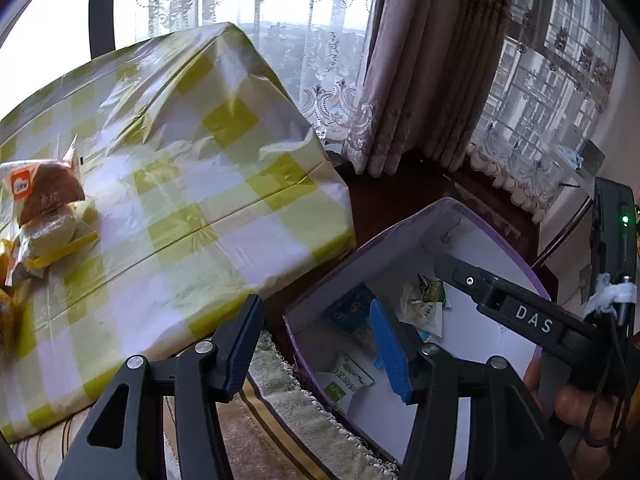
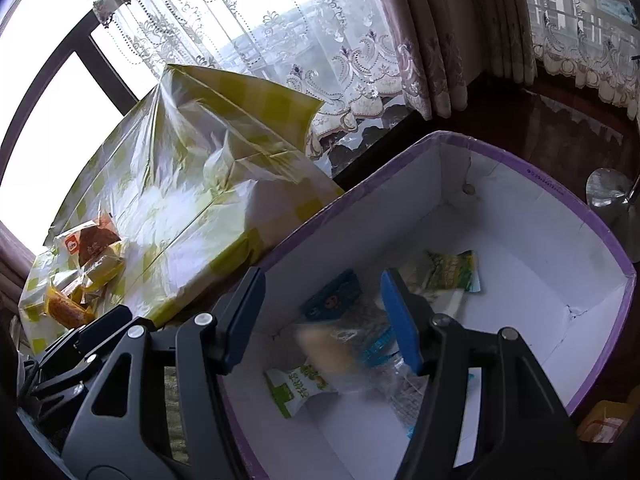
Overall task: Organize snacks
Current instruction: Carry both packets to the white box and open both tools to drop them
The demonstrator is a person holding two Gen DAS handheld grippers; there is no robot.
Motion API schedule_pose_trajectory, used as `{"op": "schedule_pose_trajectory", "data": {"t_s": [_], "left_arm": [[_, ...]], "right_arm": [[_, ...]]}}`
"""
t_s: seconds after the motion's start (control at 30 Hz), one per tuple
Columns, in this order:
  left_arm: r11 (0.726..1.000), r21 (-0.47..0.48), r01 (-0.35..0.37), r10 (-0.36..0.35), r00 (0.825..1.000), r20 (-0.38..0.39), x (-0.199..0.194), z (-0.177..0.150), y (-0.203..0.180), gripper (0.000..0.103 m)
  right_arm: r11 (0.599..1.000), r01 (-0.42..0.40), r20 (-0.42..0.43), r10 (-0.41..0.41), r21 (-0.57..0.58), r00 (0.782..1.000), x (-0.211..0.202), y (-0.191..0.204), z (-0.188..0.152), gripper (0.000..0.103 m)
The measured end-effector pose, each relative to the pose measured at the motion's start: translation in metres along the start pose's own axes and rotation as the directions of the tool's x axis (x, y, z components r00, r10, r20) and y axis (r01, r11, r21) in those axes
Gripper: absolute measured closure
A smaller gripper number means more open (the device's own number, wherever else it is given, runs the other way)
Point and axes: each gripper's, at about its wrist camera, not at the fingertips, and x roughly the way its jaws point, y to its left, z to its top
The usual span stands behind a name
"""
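Note:
A white cardboard box with a purple rim (image 1: 400,232) (image 2: 560,192) stands beside the table. Green snack packets (image 1: 424,304) (image 2: 452,272) and a blue packet (image 1: 348,312) (image 2: 332,296) lie inside it. My right gripper (image 2: 322,316) hangs open over the box. A blurred clear packet with a yellow cake (image 2: 332,348) is just below its jaws, and the pads are not pressing it. My left gripper (image 1: 316,344) is open over the box's near-left rim with nothing in it. More wrapped breads (image 1: 44,200) (image 2: 90,248) lie on the table's left part.
The table wears a crinkled green-and-white check cloth (image 1: 192,184) (image 2: 192,184). Lace curtains and a window stand behind it. A fringed rug (image 1: 280,412) covers the floor under the box. An orange packet (image 2: 604,420) lies outside the box at right.

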Motion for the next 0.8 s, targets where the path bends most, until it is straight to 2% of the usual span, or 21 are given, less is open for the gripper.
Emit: {"op": "schedule_pose_trajectory", "data": {"t_s": [0.3,0.47,0.7,0.8], "left_arm": [[0.997,-0.081,-0.011,0.014,0.999,0.035,-0.009,-0.003,0.021,0.047],[0.988,-0.145,-0.046,0.060,0.994,0.091,-0.022,-0.006,0.044,0.047],[0.953,-0.283,-0.105,0.153,0.976,0.153,-0.042,-0.014,0.094,0.047],[0.930,-0.346,-0.129,0.197,0.965,0.171,-0.051,-0.021,0.118,0.047]], "right_arm": [[0.999,-0.024,-0.017,0.023,-0.027,1.000,0.001,0.016,-0.004,0.036],[0.996,-0.054,-0.009,0.054,-0.069,0.999,-0.004,0.042,-0.007,0.036],[0.982,-0.108,-0.003,0.109,-0.156,0.994,-0.005,0.094,-0.014,0.036],[0.973,-0.129,-0.004,0.131,-0.192,0.991,-0.003,0.117,-0.018,0.036]]}}
